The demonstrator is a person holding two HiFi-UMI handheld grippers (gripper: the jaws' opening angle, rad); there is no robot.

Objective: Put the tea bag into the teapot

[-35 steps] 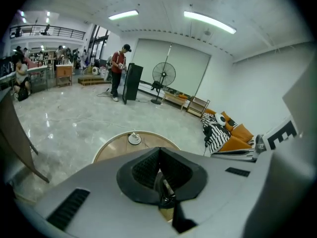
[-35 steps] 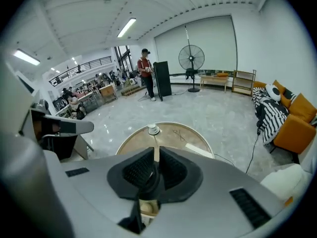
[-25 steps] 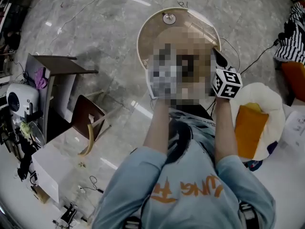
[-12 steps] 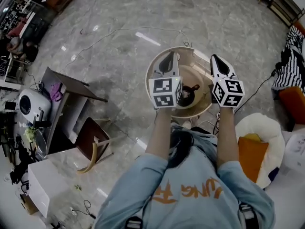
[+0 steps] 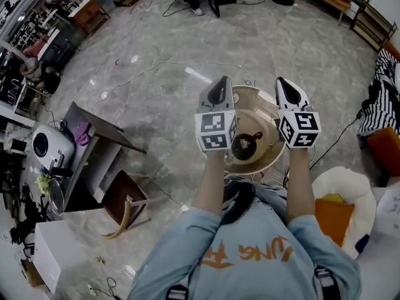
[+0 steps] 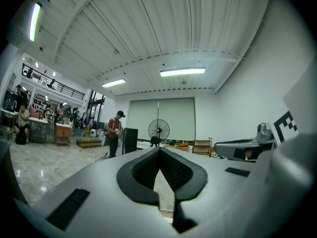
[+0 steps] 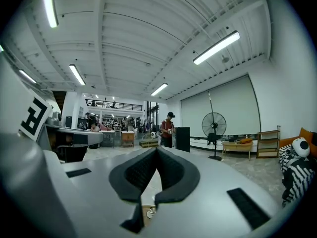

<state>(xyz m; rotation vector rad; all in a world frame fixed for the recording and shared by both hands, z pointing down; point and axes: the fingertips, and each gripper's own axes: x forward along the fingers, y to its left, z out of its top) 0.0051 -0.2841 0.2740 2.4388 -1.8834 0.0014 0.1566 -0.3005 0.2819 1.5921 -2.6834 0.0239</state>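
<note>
A dark teapot (image 5: pixel 245 144) stands on a small round wooden table (image 5: pixel 265 162) in the head view, just beyond my arms. My left gripper (image 5: pixel 219 87) is held up level to the teapot's left, its jaws shut with nothing between them. To the teapot's right, at about the same height, my right gripper (image 5: pixel 286 87) is also shut and empty. In the left gripper view the left gripper's pads (image 6: pixel 159 150) meet at the tip, and the right gripper's pads (image 7: pixel 156 150) do the same in the right gripper view. Both point out across the hall. I see no tea bag in any view.
A brown chair (image 5: pixel 125 199) and an open grey desk (image 5: pixel 94 136) stand at the left, with a white appliance (image 5: pixel 45 147) beyond. A white and orange cushion (image 5: pixel 340 205) lies at the right. A cable (image 5: pixel 156 67) crosses the marble floor. A person in red (image 6: pixel 115 133) and a fan (image 6: pixel 159 131) stand far off.
Both grippers have moved away from the head camera and forward, and now stand on either side of the teapot. The round table has slid lower in the view.
</note>
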